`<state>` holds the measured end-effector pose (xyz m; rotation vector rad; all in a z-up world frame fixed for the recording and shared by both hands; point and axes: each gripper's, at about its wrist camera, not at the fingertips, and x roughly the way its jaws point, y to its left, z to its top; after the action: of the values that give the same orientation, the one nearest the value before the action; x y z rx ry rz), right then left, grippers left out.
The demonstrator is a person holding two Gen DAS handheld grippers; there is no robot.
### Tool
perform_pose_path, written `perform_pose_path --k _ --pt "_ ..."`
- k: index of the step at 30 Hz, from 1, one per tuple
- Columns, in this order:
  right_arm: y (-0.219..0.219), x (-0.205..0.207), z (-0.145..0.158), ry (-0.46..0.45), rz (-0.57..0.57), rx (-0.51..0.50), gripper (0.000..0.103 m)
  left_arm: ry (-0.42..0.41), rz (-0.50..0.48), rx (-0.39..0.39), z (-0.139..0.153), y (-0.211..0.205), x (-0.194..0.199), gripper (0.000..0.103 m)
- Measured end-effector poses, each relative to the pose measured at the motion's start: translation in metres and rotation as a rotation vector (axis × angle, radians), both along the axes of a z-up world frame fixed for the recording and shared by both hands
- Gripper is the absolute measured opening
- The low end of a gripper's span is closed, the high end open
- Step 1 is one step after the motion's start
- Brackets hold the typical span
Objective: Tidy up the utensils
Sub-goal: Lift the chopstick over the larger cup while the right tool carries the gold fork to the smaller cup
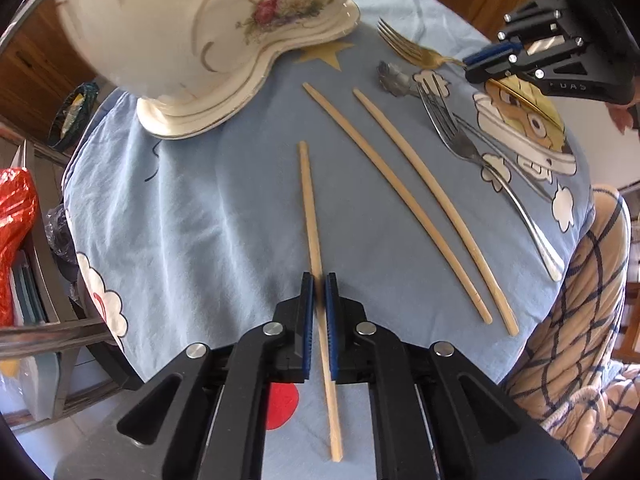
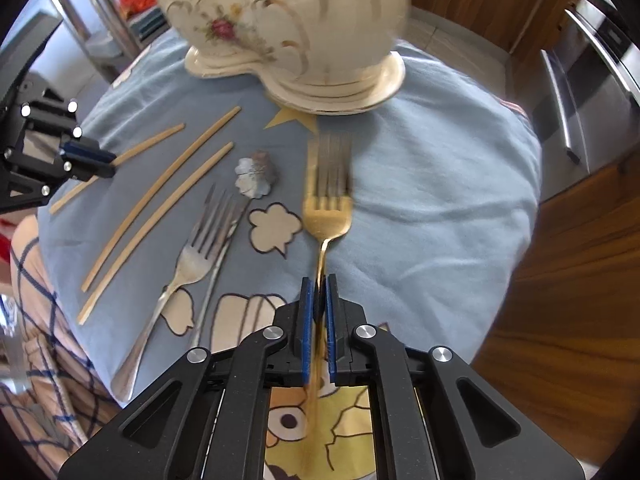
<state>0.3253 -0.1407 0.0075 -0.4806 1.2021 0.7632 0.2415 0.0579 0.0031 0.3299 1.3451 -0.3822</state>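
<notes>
Left gripper (image 1: pixel 319 284) clamps a chopstick (image 1: pixel 309 200) near its middle, on the blue cloth (image 1: pixel 192 208): light, stiff, thin, likely to pivot. Right gripper (image 2: pixel 319 286) clamps the gold fork (image 2: pixel 326 210) by its slippery handle, near the vase (image 2: pixel 288 20).

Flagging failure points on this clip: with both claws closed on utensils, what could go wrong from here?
1. The left claw pinches one chopstick partway along, so it may pivot or slip when lifted.
2. The right claw holds the gold fork by its thin handle; the heavy head could swing down.
3. The ceramic dish stands close ahead; a swinging fork might strike it.
</notes>
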Motion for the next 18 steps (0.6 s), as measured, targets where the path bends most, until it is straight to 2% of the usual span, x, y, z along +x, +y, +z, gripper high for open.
perform_pose_path --k 4,11,18 --pt "-0.02 -0.009 0.008 -0.038 -0.033 0.066 0.006 -0.074 0.035 -0.072 0.005 0.009 -0.013 0.004" --pt "-0.055 -0.024 0.028 -0.138 -0.086 0.222 0.006 -0.283 0.113 -0.26 0.037 0.03 -0.044 0.004" --pt "-0.072 -0.039 0.049 -0.255 -0.156 0.381 0.006 -0.473 0.192 -0.379 0.065 0.037 -0.065 0.004"
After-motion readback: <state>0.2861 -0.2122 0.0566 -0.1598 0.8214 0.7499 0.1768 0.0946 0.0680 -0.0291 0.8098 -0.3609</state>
